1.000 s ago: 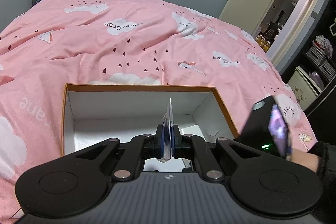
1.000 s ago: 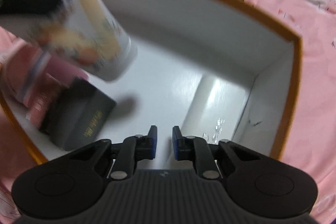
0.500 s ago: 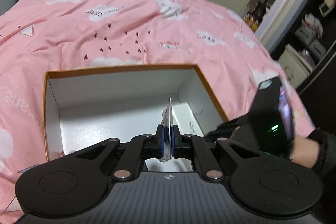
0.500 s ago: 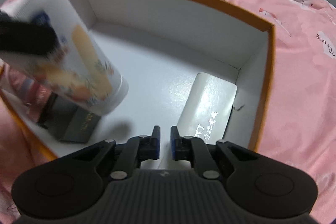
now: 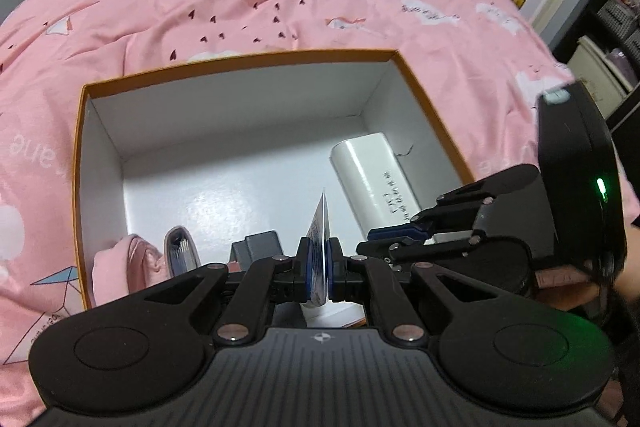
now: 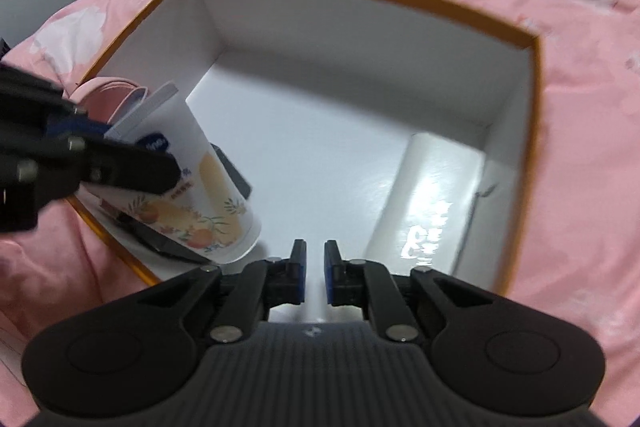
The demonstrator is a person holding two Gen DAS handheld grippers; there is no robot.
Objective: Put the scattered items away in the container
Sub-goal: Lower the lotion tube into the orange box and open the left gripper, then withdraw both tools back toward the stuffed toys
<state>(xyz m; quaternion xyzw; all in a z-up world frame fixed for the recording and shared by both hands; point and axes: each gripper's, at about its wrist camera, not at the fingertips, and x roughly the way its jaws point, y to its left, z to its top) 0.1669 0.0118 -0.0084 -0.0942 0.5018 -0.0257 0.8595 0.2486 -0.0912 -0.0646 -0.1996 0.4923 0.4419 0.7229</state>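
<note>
The left hand-held gripper [image 5: 317,269] is clamped on a flat white fruit-printed pouch [image 6: 192,195], hanging over the orange-rimmed white cardboard box [image 5: 240,61] on the pink bed. The right hand-held gripper [image 6: 315,273] hovers slightly parted, holding nothing, above a white rounded case [image 6: 432,199] inside.

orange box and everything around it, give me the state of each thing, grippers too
orange-rimmed white cardboard box: open, no lid, resting on pink bedding
white rectangular carton with dark print: lying flat on the box floor, right side
white fruit-print pouch: held tilted over the box
left gripper: fingers shut on the pouch edge
right gripper: fingers slightly apart, holding nothing
dark flat box: lying inside, partly hidden
</note>
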